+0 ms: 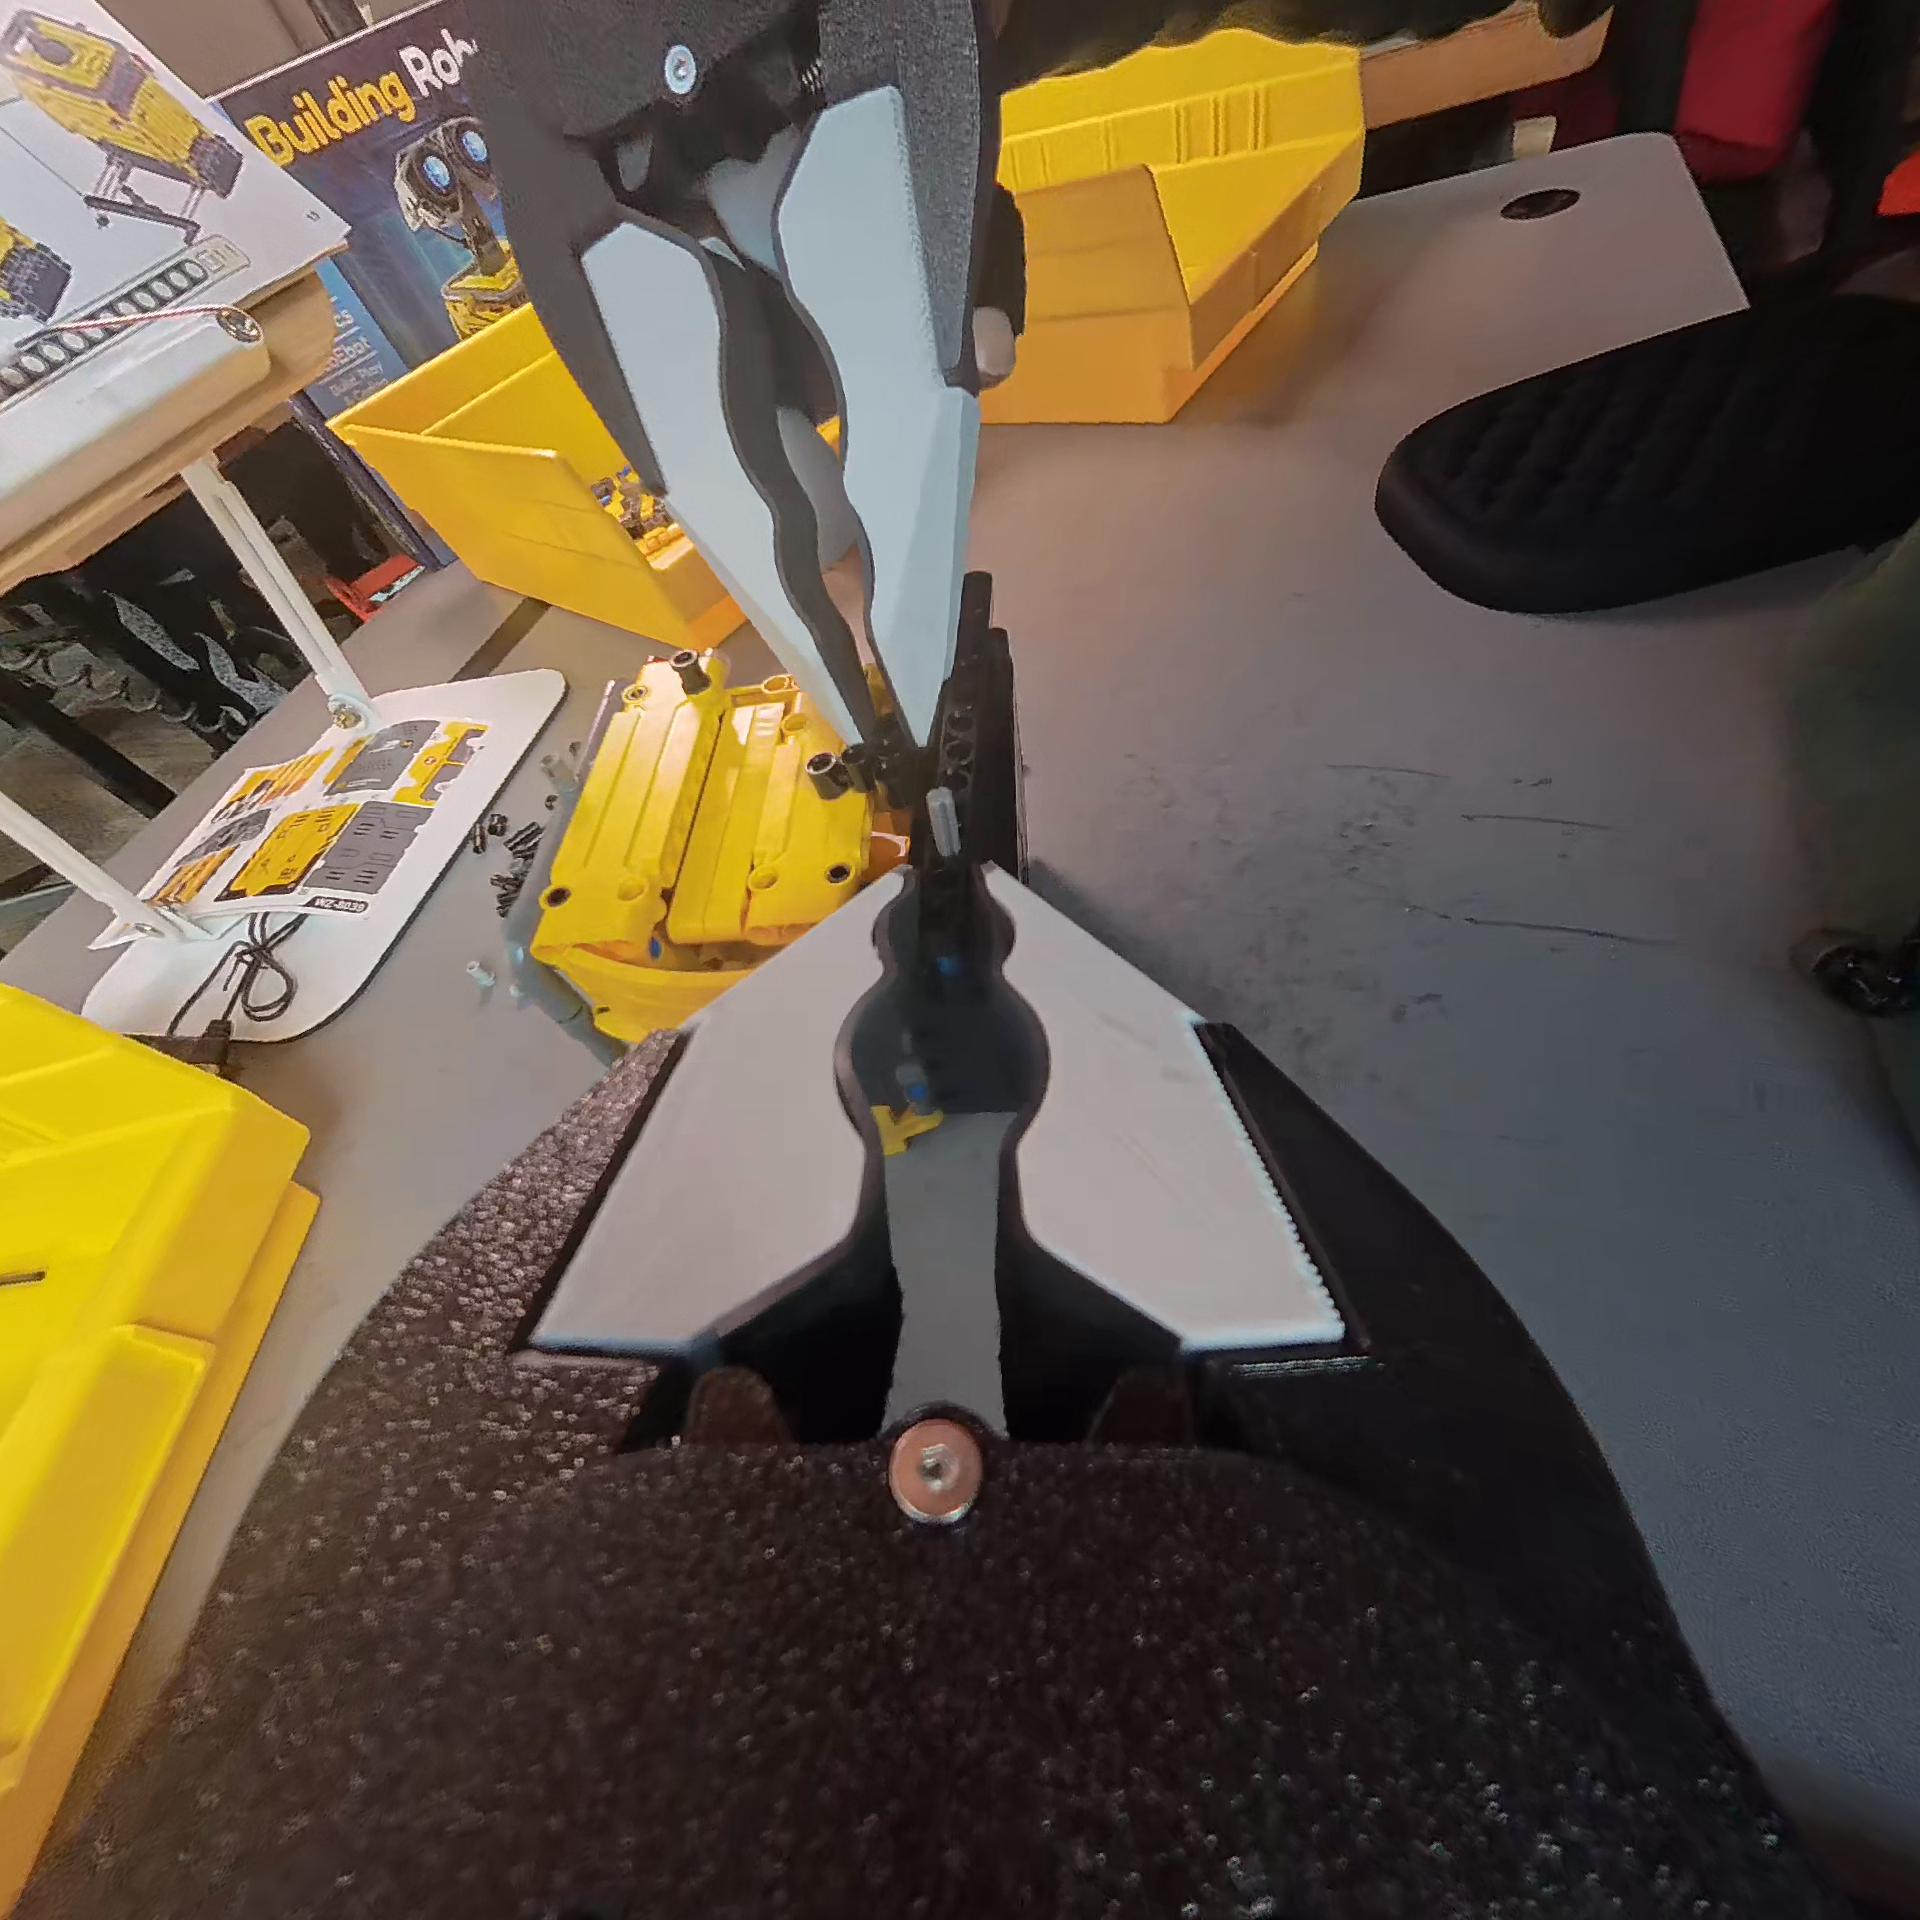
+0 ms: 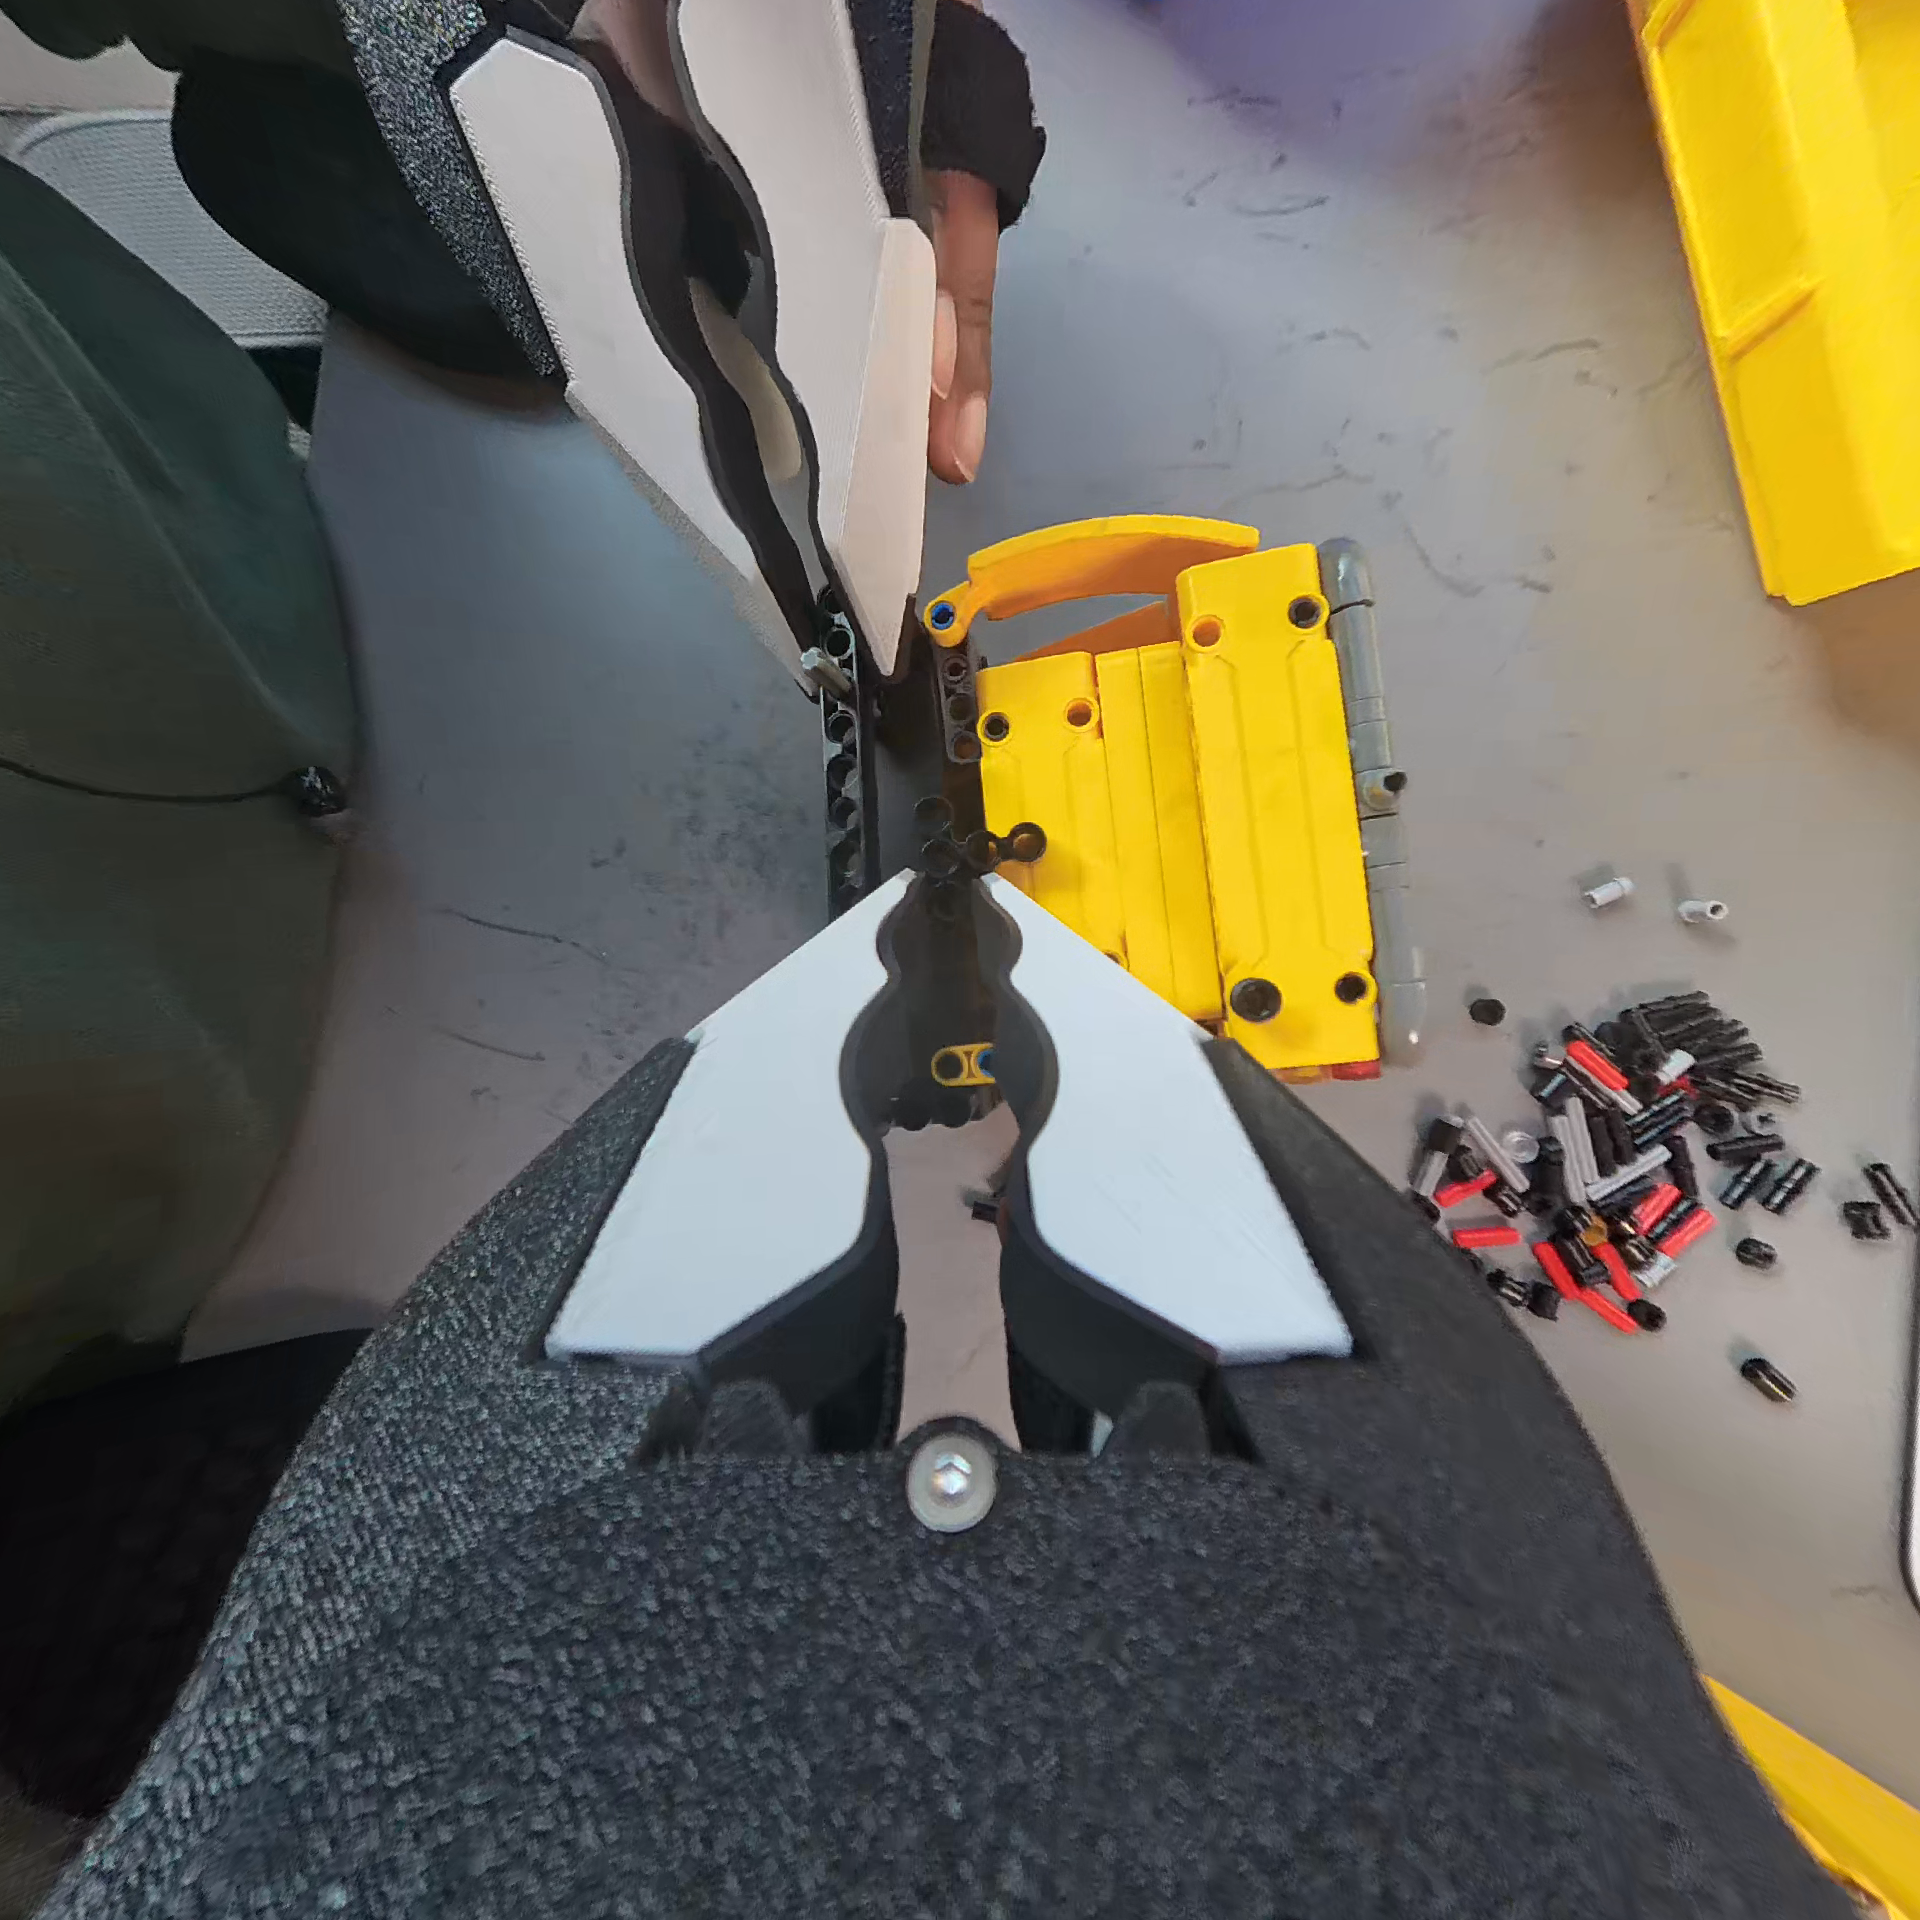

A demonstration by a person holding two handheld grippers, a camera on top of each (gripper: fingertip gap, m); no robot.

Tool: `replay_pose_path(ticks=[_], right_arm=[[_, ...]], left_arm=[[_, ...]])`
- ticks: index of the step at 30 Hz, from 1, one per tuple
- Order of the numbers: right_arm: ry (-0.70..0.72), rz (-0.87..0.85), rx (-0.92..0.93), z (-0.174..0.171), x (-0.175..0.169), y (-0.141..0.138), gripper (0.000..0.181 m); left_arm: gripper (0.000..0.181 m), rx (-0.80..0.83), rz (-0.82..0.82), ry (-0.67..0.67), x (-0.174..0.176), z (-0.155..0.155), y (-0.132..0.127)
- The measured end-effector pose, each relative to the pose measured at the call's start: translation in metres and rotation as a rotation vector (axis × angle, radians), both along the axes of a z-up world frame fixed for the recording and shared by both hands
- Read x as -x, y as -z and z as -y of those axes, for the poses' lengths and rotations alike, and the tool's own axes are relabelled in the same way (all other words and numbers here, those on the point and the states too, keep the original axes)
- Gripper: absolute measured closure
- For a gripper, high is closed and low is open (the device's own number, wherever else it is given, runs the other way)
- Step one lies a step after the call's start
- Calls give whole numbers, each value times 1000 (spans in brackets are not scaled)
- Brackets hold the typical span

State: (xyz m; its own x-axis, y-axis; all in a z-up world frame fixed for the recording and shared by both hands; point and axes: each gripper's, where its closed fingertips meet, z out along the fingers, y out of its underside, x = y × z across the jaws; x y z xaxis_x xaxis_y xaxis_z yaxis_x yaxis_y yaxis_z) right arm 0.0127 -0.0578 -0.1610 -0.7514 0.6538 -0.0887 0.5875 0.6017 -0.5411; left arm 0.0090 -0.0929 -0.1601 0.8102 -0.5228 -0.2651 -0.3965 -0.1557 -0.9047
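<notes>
A yellow panelled building-brick model [image 1: 707, 831] with a black beam frame lies on the grey table [image 1: 1351, 831]. My left gripper [image 1: 943, 878] is shut on the black beam [image 1: 977, 675] at the model's right edge, where a short grey pin [image 1: 940, 816] sticks out. My right gripper [image 1: 883, 743] comes down from above, its tips at the same edge. In the right wrist view the right gripper [image 2: 948, 883] is shut on a small black connector piece [image 2: 956, 847] held against the model [image 2: 1195, 810]. The left gripper [image 2: 883, 665] pinches the beam [image 2: 844, 769] from above.
A pile of small black, red and grey pins [image 2: 1621, 1164] lies right of the model. Yellow bins [image 1: 520, 488] [image 1: 1143, 260] [image 1: 104, 1195] ring the work area. A stand with instruction sheets [image 1: 312, 831] and a printed box [image 1: 384, 156] are at the left. A black pad [image 1: 1662, 468] lies at the far right. The grippers' ends are close to 4 centimetres from one another.
</notes>
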Motion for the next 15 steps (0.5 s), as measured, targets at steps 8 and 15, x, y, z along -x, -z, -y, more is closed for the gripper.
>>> replay_pose_path(ticks=[8, 15], right_arm=[[0, 71, 99, -1, -2, -3, 167], [-35, -14, 103, 0, 6, -12, 170]], left_arm=[[173, 9, 0, -1, 0, 1, 0], [174, 10, -3, 0, 0, 1, 1]])
